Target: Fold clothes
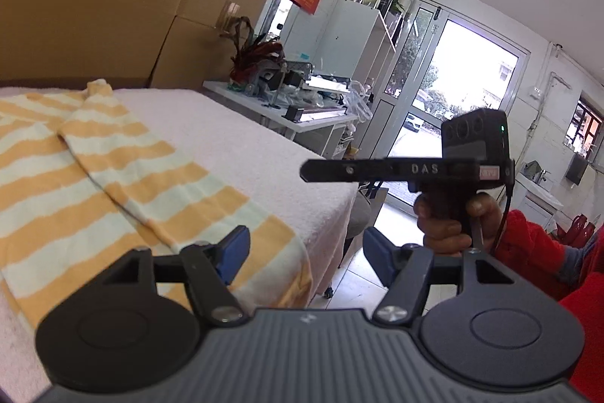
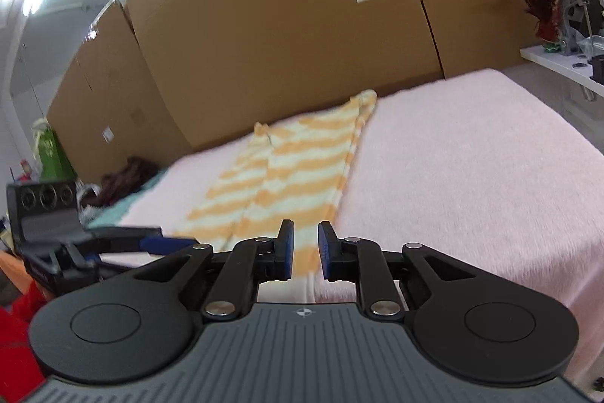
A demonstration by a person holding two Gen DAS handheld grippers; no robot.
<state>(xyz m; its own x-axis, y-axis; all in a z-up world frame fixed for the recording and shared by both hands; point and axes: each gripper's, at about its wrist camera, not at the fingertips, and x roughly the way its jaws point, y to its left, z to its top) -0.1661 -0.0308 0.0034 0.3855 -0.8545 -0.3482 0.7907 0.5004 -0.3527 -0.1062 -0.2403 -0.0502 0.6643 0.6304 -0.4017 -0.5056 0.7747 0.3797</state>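
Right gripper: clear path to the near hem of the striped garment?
Probably yes. The right gripper is open and holds nothing, the striped garment lies flat straight ahead of its fingers, and nothing sits between them. The left gripper is off to the side.

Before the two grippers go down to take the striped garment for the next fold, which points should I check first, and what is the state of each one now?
1. Left gripper open and empty: ok, the jaws stand wide apart with nothing between them.
2. Right gripper open and empty: ok, a narrow gap, no cloth in it.
3. Striped garment lies flat on the pink cover: ok, though one layer is folded over along a diagonal edge.
4. Near hem within the table edge: not ok, it hangs slightly over the front edge.
5. Grippers clear of each other: ok, they are apart.
6. Far end of the garment smooth: cannot tell, the right wrist view is blurred.
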